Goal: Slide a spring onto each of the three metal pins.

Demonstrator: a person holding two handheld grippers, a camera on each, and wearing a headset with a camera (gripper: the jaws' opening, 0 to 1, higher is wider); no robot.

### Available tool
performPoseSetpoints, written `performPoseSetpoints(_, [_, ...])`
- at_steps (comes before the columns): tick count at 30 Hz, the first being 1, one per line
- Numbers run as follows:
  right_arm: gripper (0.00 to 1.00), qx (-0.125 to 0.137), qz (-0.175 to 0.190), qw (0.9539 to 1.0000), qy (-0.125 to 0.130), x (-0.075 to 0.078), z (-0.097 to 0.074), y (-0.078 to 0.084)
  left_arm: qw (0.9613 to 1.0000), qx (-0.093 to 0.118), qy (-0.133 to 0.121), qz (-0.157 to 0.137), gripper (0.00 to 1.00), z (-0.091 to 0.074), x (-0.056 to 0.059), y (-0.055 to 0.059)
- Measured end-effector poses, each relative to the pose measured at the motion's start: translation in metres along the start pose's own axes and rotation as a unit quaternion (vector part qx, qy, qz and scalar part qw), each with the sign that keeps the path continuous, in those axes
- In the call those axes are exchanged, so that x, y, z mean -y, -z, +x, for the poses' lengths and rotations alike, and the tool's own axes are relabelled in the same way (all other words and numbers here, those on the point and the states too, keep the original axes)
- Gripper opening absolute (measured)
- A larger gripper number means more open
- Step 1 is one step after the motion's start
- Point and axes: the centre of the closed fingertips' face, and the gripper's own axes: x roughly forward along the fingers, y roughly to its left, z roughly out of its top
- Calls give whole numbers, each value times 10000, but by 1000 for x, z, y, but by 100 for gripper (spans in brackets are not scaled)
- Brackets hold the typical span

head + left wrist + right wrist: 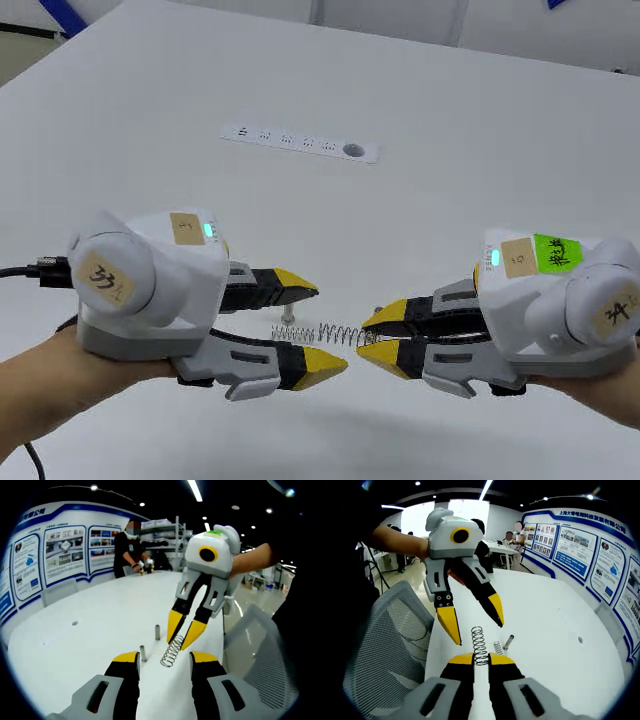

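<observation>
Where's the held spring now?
Head view, centre: the spring is pinched at one end by the shut right tool, lying level and reaching toward the open left tool, with a metal pin just behind it.

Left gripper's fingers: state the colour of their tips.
Yellow tips on black fingers, seen best in the head view.

Pwr strip (299, 142) on white table (150, 120), grey mesh chair (385, 645) by table edge, wall posters (65, 550) in bkgd
</observation>
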Motion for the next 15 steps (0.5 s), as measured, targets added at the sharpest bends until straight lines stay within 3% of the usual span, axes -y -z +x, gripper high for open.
performPoseSetpoints(8, [10,35,-159,9999,-16,-1,-4,-7,9996,-54,258,141,26,5,9,-2])
performPoseSetpoints(15, [10,32,-241,9997,-24,-3,-5,-10,9985,-208,264,428,19,7,10,0])
